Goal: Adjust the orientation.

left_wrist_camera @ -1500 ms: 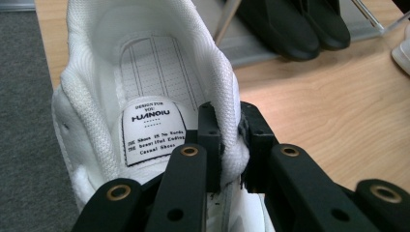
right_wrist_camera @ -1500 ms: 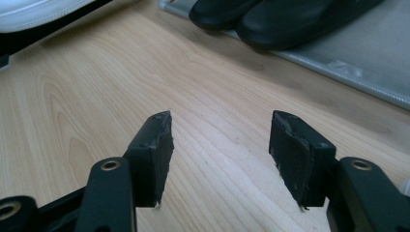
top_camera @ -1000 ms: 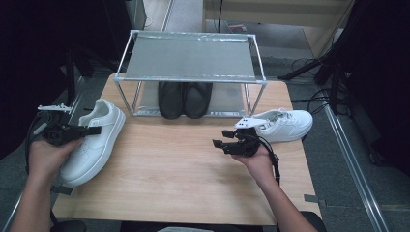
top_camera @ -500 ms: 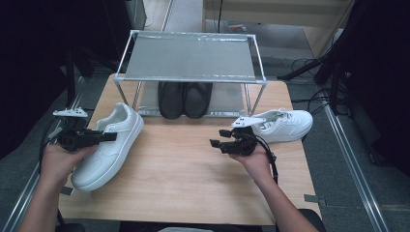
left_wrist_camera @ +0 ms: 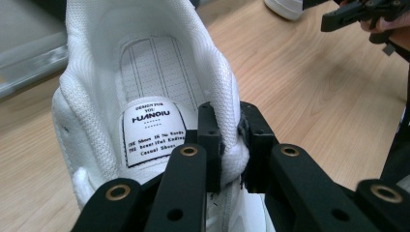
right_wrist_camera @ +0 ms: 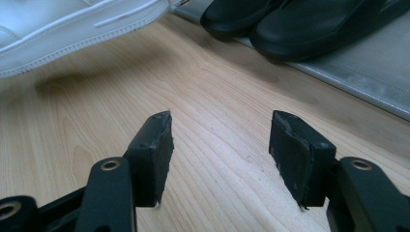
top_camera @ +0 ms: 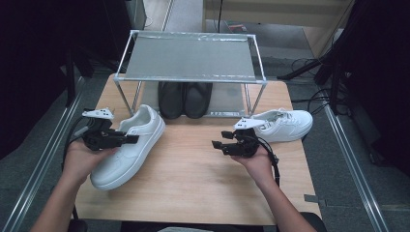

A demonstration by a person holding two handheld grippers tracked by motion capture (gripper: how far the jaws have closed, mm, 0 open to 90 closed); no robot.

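Wooden table (top_camera: 193, 183): sneaker (left_wrist_camera: 145, 96) collar pinched in left tongs (left_wrist_camera: 229, 140).

Even overhead light, dark surroundings, soft shadows on the table (top_camera: 193, 183); gripper views slightly blurred.

My high view looks forward and down over the whole worktop (top_camera: 193, 179). My left tongs (left_wrist_camera: 229, 137) camera sits tight against the white sneaker (left_wrist_camera: 145, 96), also at left centre up high. My right tongs (right_wrist_camera: 220, 145) camera skims low, facing the black shoes (right_wrist_camera: 300, 21), upper centre overhead.
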